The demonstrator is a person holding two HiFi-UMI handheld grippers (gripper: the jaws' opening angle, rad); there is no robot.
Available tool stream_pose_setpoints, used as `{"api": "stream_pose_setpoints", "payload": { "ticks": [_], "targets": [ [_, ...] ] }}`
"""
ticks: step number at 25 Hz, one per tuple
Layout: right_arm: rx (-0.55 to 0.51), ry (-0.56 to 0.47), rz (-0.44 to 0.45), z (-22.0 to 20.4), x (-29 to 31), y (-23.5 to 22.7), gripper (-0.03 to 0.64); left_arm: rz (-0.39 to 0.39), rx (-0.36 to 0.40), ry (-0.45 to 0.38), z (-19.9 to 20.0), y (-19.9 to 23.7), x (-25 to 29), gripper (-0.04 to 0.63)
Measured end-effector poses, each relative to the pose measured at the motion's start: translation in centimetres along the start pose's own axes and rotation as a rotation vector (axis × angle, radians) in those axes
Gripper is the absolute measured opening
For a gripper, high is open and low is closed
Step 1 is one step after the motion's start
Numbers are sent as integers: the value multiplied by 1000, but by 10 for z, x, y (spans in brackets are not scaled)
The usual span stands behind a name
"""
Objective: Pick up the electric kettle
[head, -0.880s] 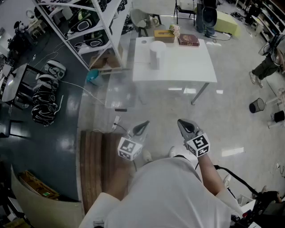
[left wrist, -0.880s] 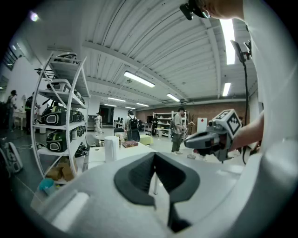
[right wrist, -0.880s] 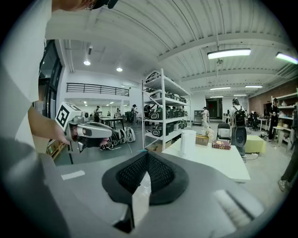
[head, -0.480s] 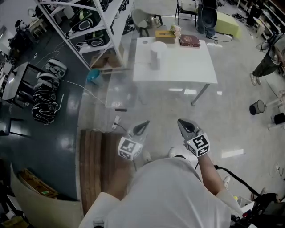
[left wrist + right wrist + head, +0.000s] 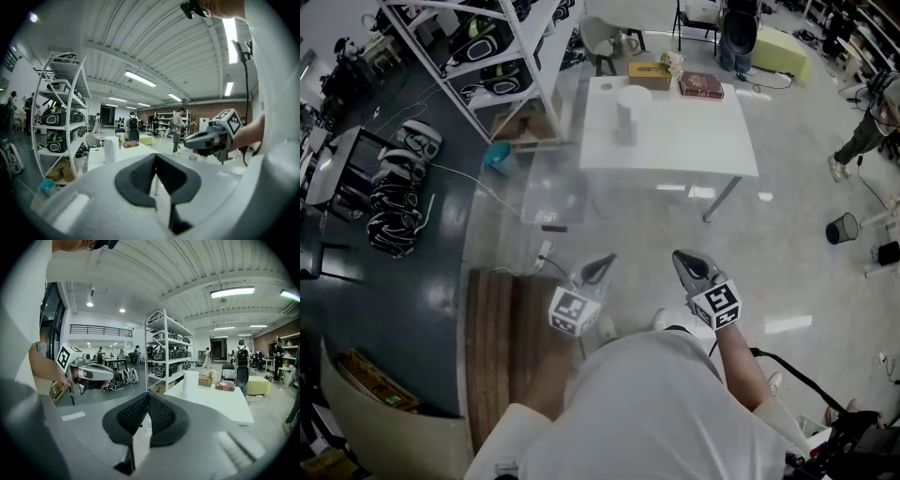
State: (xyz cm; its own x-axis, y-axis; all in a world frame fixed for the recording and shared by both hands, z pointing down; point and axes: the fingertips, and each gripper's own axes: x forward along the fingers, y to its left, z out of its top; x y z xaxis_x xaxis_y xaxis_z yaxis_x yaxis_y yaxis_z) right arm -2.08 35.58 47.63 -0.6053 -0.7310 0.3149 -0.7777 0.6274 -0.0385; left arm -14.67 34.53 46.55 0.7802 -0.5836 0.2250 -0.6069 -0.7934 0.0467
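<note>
Hardly anything has moved since the earlier frames: both grippers hang in the same spot by the person's chest, and only the far scene has slid a little in the head view.

Nearest, the left gripper [image 5: 605, 262] has its jaws pressed together with nothing between them. The right gripper [image 5: 681, 257] is likewise closed and empty. Both are above bare floor [image 5: 609, 220], well apart from the white tabletop [image 5: 694, 141] ahead.

On that tabletop, toward its far left part, stands a white cylinder that I take to be the electric kettle [image 5: 630, 111], upright and alone. Behind it, along the far edge, lie a brown box [image 5: 647, 75] and a dark red book [image 5: 700, 84].

The step in hand looks like the approach. To do it well, close the gap to the tabletop first, spread the jaws of one gripper before it reaches the kettle, and come in level. No handle can be made out from here.

No brand or label is legible anywhere. The only print visible is the square patterns on the marker cubes [image 5: 572, 312].
</note>
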Motion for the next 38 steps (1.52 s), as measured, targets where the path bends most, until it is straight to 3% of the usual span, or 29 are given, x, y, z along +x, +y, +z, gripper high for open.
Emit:
{"api": "stream_pose_setpoints", "payload": {
  "ticks": [30, 38],
  "targets": [
    [-32, -21, 81, -35, -63, -61, 4, 79, 10, -20, -5, -69, 58, 2],
    [-29, -14, 94, -38, -65, -71, 4, 84, -18, -8, -3, -78, 68, 2]
  ]
}}
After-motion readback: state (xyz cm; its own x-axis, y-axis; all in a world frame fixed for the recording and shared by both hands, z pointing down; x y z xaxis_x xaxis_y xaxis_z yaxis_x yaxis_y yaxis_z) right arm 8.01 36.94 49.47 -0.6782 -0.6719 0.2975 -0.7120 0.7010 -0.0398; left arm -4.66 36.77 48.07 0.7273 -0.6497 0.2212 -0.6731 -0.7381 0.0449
